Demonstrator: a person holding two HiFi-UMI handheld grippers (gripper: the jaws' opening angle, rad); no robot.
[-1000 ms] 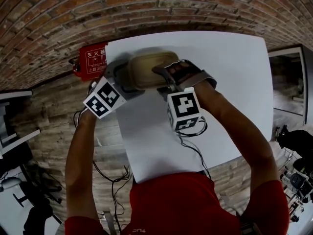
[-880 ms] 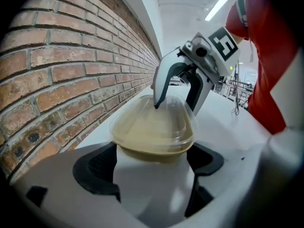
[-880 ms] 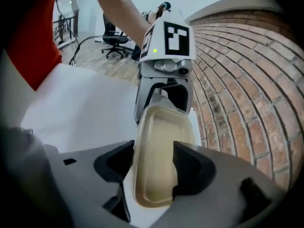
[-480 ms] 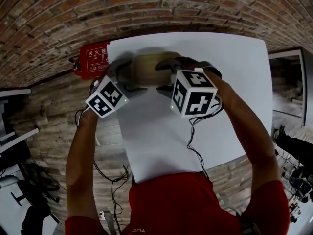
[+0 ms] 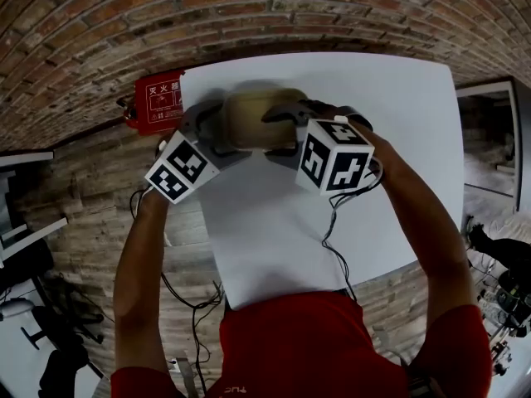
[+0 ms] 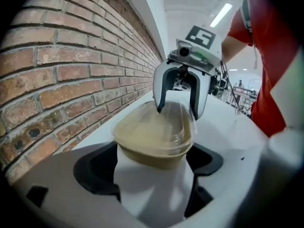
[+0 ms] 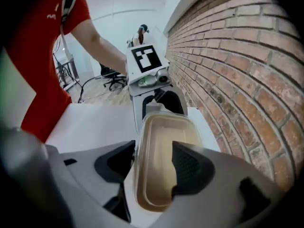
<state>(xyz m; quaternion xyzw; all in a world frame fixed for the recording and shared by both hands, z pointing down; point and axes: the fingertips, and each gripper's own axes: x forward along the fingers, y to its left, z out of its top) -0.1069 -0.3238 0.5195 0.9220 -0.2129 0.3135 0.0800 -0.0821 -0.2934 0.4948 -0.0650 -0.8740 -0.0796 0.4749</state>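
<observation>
A tan rectangular food container (image 5: 253, 116) with a clear lid is held between both grippers over the far left part of a white table (image 5: 398, 139), close to a brick wall (image 5: 249, 11). My left gripper (image 5: 222, 128) grips its left end; in the left gripper view the container (image 6: 152, 132) sits between the black pads (image 6: 95, 167). My right gripper (image 5: 286, 124) grips the opposite end, and its pads (image 7: 190, 167) press the container's (image 7: 159, 160) long sides. Each gripper shows in the other's view, the right gripper (image 6: 179, 109) and the left gripper (image 7: 159, 103) at the container's far end.
A red fire-extinguisher box (image 5: 158, 102) stands on the wooden floor left of the table. Black cables (image 5: 191, 305) trail on the floor by the table's near left corner. The person's red shirt (image 5: 323, 347) fills the bottom. Office chairs (image 7: 114, 77) stand far off.
The right gripper has rolled, its marker cube turning and shifting right, while staying on the container. The container has moved slightly toward the wall. The left gripper has barely moved.
</observation>
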